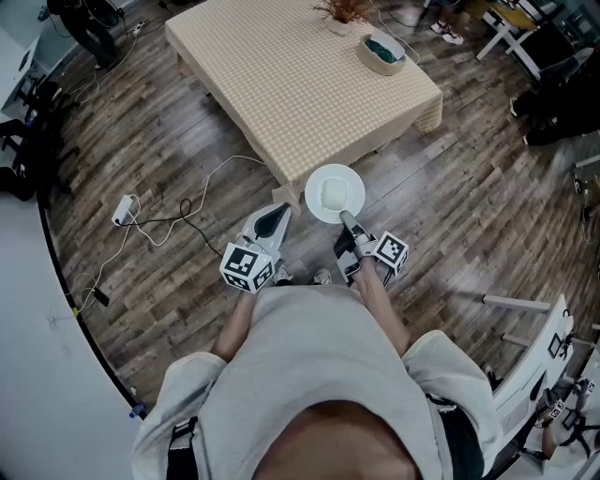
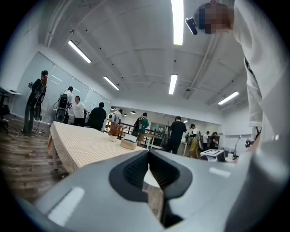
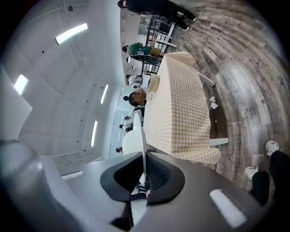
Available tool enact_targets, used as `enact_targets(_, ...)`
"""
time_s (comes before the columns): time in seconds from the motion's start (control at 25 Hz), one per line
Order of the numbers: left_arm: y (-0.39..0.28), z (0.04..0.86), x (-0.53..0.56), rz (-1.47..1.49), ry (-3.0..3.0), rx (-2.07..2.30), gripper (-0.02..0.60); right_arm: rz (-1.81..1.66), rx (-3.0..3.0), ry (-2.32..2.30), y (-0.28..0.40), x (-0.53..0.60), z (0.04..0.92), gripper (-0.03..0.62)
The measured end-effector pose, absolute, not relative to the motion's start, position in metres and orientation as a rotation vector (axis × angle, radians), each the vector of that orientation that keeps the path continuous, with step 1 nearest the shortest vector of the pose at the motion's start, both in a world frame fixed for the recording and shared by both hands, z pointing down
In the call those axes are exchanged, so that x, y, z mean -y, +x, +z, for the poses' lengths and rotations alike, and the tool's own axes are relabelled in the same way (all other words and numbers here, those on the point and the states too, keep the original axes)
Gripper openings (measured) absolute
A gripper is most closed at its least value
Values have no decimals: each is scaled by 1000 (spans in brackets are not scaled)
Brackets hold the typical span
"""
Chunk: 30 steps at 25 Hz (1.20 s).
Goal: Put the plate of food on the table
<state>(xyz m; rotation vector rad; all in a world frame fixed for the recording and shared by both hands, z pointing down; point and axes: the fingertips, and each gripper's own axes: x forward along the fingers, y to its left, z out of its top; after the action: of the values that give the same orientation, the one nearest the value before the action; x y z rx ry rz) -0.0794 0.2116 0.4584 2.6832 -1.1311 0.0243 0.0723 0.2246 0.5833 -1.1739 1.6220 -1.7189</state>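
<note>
A round white plate (image 1: 335, 193) with a pale mound of food on it hangs level above the wooden floor, just off the near corner of the low table (image 1: 281, 84) with its beige checked cloth. My right gripper (image 1: 345, 219) is shut on the plate's near rim. The right gripper view has the plate (image 3: 136, 140) edge-on, running up from between the pads of the right gripper (image 3: 144, 176), with the table (image 3: 179, 108) beyond. To the plate's left, my left gripper (image 1: 279, 211) is shut and holds nothing. Its view shows the left gripper (image 2: 148, 156) pointing past the table (image 2: 86, 142).
A bowl with something teal (image 1: 382, 52) and a small plant pot (image 1: 342, 14) stand at the table's far end. A power strip (image 1: 124, 208) and cables lie on the floor at the left. A white chair (image 1: 544, 347) stands at the right. Several people (image 2: 97, 117) stand beyond the table.
</note>
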Motion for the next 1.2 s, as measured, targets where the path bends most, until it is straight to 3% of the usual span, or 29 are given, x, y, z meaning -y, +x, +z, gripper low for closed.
enact_targets(1.2,-55,458,-216,47,2679,1152,9,-1710,-1657,-1120,92,-225,581,12)
